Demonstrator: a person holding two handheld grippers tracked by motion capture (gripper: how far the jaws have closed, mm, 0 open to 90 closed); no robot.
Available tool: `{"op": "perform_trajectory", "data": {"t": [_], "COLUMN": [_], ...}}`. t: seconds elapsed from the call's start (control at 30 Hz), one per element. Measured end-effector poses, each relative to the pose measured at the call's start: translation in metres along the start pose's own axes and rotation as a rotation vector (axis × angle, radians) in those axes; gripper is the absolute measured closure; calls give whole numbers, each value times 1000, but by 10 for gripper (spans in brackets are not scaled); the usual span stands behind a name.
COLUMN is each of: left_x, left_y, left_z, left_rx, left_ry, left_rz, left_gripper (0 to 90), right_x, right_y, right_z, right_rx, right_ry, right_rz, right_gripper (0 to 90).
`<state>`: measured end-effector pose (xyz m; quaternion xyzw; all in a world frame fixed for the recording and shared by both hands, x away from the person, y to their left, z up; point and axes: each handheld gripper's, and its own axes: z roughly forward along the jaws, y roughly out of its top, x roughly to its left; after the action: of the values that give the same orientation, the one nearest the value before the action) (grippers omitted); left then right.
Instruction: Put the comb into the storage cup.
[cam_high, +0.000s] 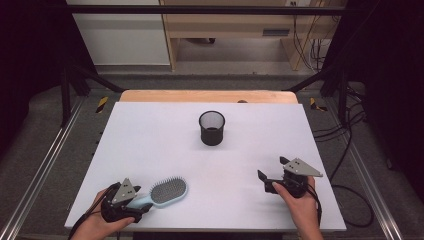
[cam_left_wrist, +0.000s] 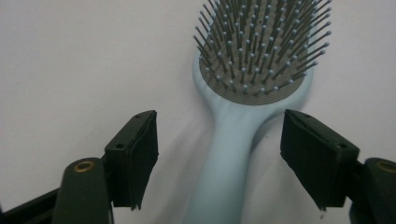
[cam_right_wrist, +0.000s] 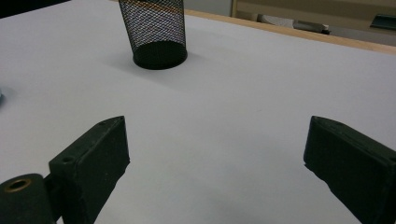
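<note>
My left hand (cam_high: 100, 220) lies low at the table's (cam_high: 150, 135) seven o'clock corner, its left gripper (cam_high: 131, 200) aimed toward two o'clock. The jaws stand apart on either side of the pale blue hairbrush's (cam_left_wrist: 233, 154) handle, touching neither side (bristles face up). My right hand (cam_high: 300, 205) rests at five o'clock, wrist straight; the right gripper (cam_high: 272, 170) points toward ten o'clock, jaws spread with bare table between them. Farthest off, near twelve o'clock, the black mesh cup (cam_high: 212, 128) stands upright.

Hairbrush (cam_left_wrist: 233, 135) – smooth, pale-blue plastic; cup (cam_right_wrist: 156, 30) – black wire mesh; table (cam_high: 150, 140) – matt white.
</note>
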<state>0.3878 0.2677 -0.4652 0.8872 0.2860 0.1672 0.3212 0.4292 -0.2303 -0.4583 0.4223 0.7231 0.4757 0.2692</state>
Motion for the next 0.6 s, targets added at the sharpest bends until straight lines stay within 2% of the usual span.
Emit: {"op": "perform_trajectory", "data": {"t": [0.07,0.17,0.6], "left_x": [0,1,3], "left_y": [0,-1,-1], "left_z": [1,3,4], "left_rx": [7,21,43], "left_ry": [-11,-18,-80], "left_rz": [6,13,24], "left_gripper": [348,389,520], "right_x": [0,0,1], "right_y": [0,0,-1], "right_z": [0,0,2], "right_rx": [-1,1,9], "right_ry": [-1,-1,-1], "right_rz": [0,-1,-7], "right_gripper": [69,69,70]}}
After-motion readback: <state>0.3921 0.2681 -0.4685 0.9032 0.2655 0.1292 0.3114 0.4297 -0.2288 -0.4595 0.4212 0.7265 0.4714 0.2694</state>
